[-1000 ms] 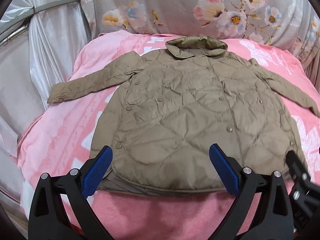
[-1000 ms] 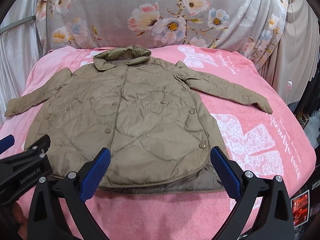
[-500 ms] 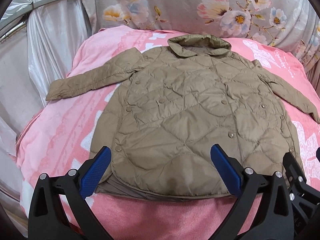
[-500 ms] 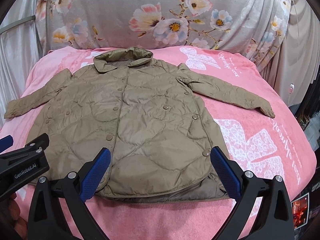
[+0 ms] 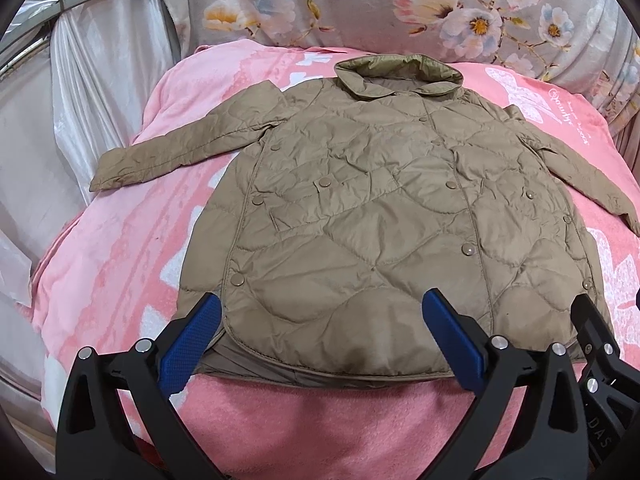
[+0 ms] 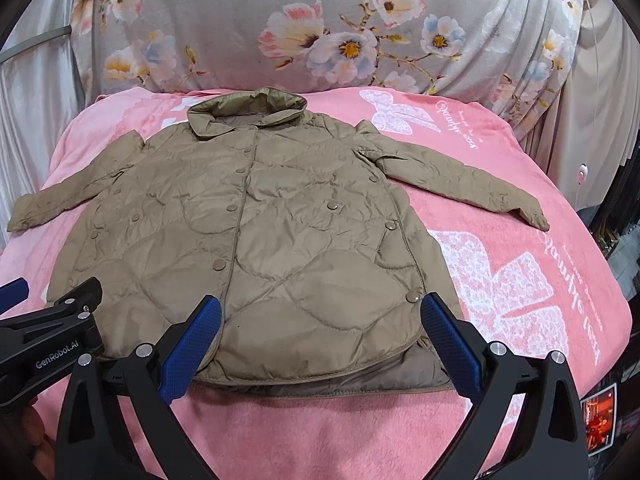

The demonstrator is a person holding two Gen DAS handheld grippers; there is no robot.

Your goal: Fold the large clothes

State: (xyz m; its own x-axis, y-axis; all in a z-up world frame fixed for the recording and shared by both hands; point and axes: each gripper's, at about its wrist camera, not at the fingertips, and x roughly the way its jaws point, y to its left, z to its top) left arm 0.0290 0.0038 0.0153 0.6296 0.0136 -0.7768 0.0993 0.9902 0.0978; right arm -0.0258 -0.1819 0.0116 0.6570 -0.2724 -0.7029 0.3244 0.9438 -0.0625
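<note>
Brown coat [image 5: 384, 216] lies flat on pink blanket [image 5: 120, 264], just beyond both grippers. Left gripper [image 5: 320, 332] spread wide, holding nothing. Right gripper [image 6: 320, 332] spread wide too, near coat's bottom edge.

Bare pink blanket [image 6: 320, 432] strip before jacket [image 6: 256, 240] hem; floral curtain [image 6: 320, 40] blocks far side

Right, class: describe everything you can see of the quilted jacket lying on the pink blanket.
The quilted jacket is tan, puffy and thin, with a shiny, lightly wrinkled shell. It has a turned-down collar, round snap buttons and a flap pocket. It lies flat, front up and closed, collar farthest from the cameras, sleeves spread out to both sides, on the pink blanket. The back hem peeks out below the front. Neither gripper touches it.
</note>
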